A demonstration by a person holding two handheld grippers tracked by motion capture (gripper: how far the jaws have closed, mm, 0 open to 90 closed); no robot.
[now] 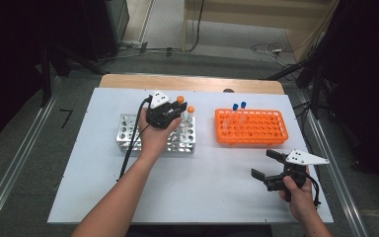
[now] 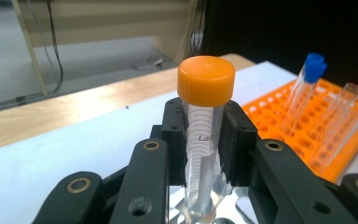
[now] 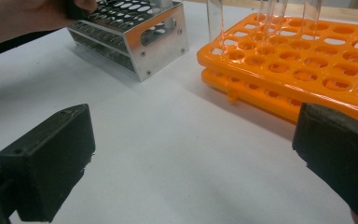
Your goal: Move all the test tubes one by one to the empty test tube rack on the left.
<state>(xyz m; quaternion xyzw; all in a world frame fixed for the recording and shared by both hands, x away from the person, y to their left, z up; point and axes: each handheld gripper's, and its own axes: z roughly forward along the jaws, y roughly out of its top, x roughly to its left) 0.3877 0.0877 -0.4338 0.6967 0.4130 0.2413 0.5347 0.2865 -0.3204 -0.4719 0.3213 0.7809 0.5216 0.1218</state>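
Left tool point(image 2: 204, 140) clenched on orange-capped tube point(image 2: 204, 116) just under its cap, over the metal rack point(image 1: 128, 129) on the worktop point(image 1: 202, 187); light, stiff, likely slick plastic; right tool point(image 1: 265, 164) released, idle.

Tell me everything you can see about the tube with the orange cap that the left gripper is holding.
The orange-capped tube is a clear plastic tube with printed graduation lines and part of a brand word on its side. A smooth, round orange screw cap closes its top. It stands upright, and its lower end sits in the metal rack. The left gripper is shut on it just below the cap, with a black finger pressing on each side. A second tube with an orange cap stands nearby in that rack.
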